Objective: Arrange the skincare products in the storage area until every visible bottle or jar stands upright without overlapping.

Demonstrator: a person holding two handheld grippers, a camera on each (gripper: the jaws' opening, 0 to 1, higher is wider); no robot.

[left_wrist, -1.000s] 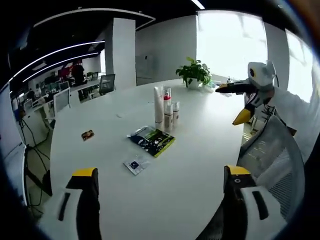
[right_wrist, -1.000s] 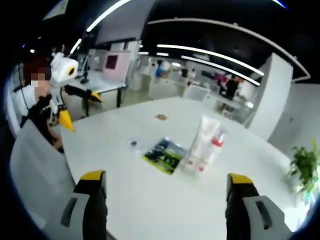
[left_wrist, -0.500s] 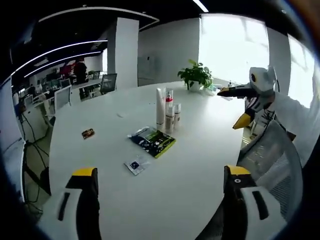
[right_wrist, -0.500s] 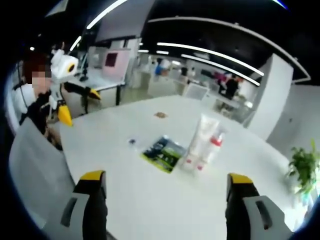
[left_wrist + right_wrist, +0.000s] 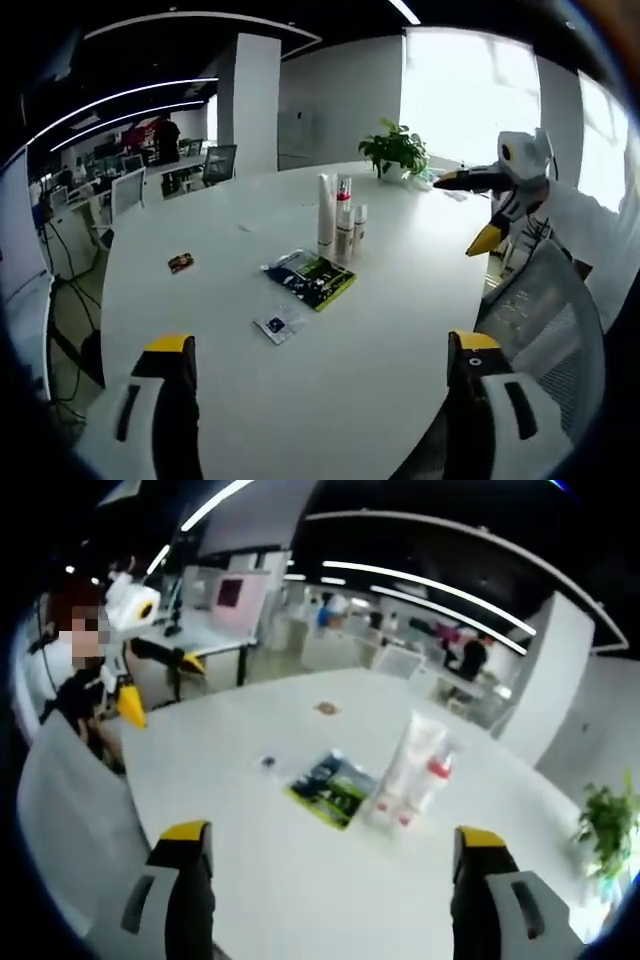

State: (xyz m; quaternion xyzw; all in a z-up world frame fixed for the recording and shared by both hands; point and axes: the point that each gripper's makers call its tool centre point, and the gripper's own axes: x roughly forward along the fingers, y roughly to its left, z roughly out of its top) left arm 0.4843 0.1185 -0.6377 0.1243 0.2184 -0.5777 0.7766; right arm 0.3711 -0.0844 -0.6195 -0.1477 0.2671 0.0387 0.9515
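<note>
Left view drifted slightly, bottles (image 5: 338, 217) upright mid-table (image 5: 380, 330), left gripper (image 5: 322, 372) and right gripper (image 5: 328, 858) both gaping wide, empty.

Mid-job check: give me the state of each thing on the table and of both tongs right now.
Left tongs: open, empty.
Right tongs: open, empty.
Tall white tube: upright.
Red-capped bottle: upright beside the tube.
Small bottle: upright.
Dark packet: lying flat.
Small sachet: lying flat.
Potted plant: upright.

No text can be read: printing on the green-and-black packet (image 5: 311, 279) and labels on the tubes and bottles (image 5: 338, 219) are too small and blurred.
</note>
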